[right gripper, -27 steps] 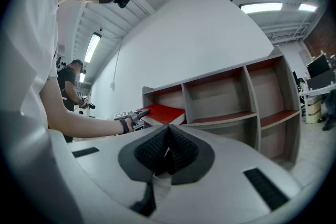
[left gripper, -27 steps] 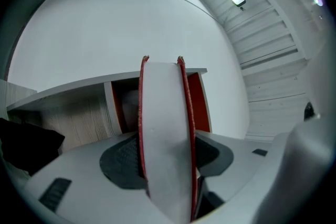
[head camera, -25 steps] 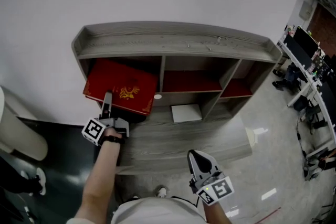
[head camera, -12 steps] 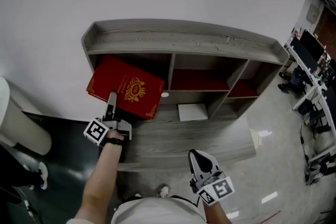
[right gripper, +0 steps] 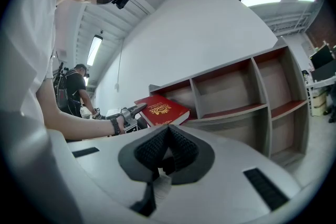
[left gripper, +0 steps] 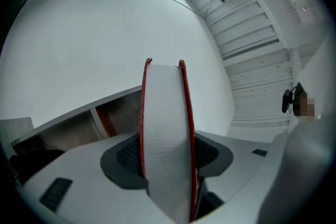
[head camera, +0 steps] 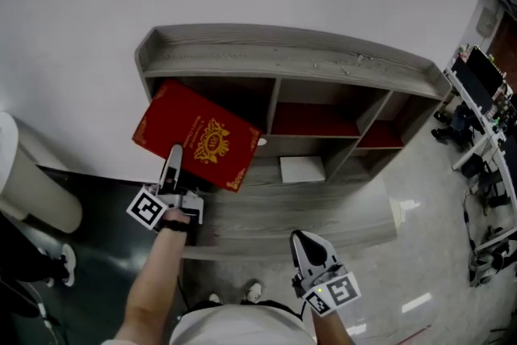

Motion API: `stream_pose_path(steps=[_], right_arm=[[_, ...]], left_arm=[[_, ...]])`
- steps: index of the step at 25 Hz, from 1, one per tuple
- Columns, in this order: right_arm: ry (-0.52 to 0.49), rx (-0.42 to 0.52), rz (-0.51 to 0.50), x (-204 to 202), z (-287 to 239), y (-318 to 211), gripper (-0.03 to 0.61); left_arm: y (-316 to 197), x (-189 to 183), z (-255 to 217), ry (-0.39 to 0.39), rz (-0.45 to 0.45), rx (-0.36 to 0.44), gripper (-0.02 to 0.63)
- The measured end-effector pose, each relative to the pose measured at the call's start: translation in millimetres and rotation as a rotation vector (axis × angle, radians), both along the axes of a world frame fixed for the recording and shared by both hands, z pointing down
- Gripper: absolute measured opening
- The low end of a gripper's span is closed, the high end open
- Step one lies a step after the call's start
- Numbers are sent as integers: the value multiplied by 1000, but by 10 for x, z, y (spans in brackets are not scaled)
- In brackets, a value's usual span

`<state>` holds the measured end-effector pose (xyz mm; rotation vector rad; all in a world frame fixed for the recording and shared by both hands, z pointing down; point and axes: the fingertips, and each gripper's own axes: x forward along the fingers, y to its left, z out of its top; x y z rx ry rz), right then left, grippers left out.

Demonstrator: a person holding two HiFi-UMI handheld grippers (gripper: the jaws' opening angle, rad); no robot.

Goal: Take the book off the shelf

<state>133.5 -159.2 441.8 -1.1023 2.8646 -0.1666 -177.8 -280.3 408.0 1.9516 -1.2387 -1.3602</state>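
Observation:
My left gripper [head camera: 173, 161] is shut on the lower edge of a red book [head camera: 198, 133] with a gold emblem. The book hangs tilted in front of the left compartment of the grey wooden shelf [head camera: 283, 61], mostly outside it. In the left gripper view the book's white page edge [left gripper: 165, 123] runs upright between the two pads, with the red covers on either side. My right gripper [head camera: 307, 245] is low by the person's body, shut and holding nothing. From the right gripper view the book [right gripper: 160, 109] and the left gripper [right gripper: 132, 110] show in front of the shelf [right gripper: 236, 92].
A white sheet [head camera: 302, 168] lies on the shelf's lower board below the middle compartment. Desks with monitors [head camera: 477, 81] stand at the far right. A white rounded object [head camera: 32, 190] is at the left over a dark floor patch. Another person [right gripper: 73, 86] stands behind.
The left gripper has drawn the red book further out of the left compartment and a little upward, and the book now sits more diagonally. The right gripper has hardly moved.

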Motion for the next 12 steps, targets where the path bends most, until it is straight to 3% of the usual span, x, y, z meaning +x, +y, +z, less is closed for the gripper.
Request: stream_pose_path(steps=[8,12], right_arm=[[15,16,13,-46,-66,19,23],[23,30,31,-22,-91,10,23]], left_arm=[[348,-46,-4,-90,-11,-5,236],[529,-125,151,-169,-21,-52,236]])
